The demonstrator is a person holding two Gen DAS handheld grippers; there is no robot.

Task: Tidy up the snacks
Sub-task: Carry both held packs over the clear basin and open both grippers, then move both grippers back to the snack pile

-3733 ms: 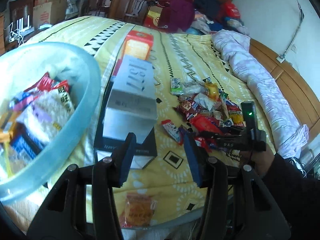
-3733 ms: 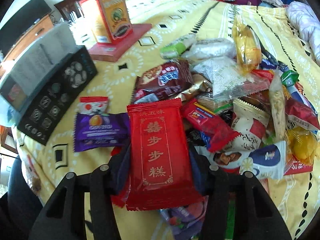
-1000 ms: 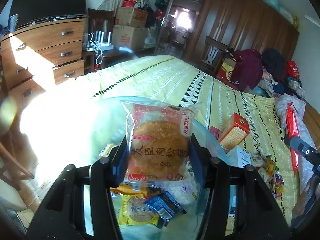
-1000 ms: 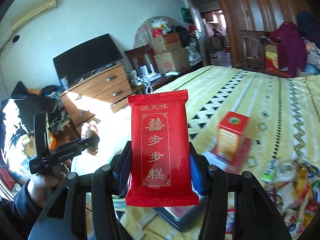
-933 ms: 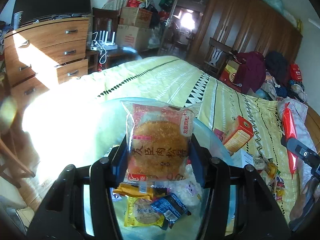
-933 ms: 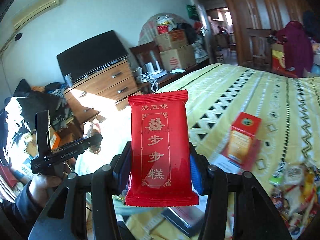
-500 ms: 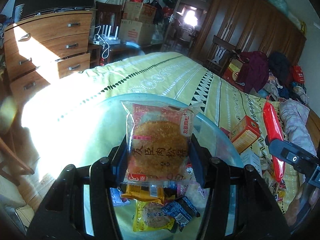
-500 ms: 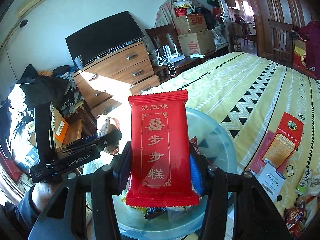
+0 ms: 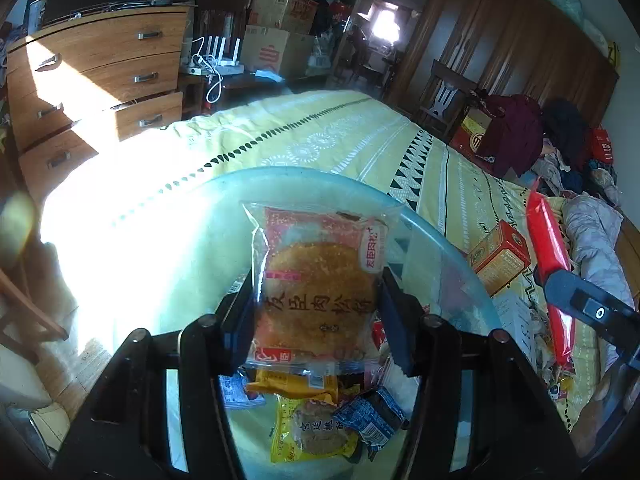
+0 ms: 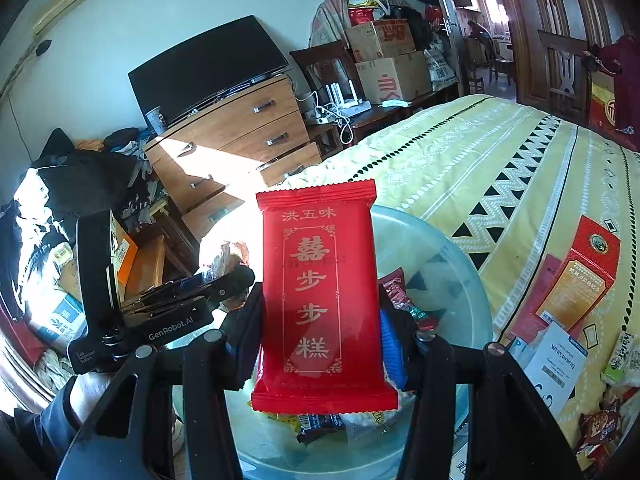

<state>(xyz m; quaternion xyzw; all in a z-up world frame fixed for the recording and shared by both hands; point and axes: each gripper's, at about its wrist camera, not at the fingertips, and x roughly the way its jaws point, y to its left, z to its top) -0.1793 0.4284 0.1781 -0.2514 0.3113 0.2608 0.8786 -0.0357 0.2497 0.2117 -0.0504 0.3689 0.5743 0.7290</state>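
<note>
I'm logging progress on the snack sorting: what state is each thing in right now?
Left gripper: closed on the clear-wrapped round meat-floss cake, above the bowl.
Right gripper: closed on the red rectangular snack packet, above the bowl.
Translucent pale-blue plastic bowl: partly filled with snacks.
Wooden dresser: lower drawers pulled out.

The bowl [image 9: 440,240] lies open from above at frame centre; wrapped snacks [image 9: 320,420] crowd its bottom. An orange box [image 9: 500,256] stands just right, on the bed [image 9: 320,136].
</note>
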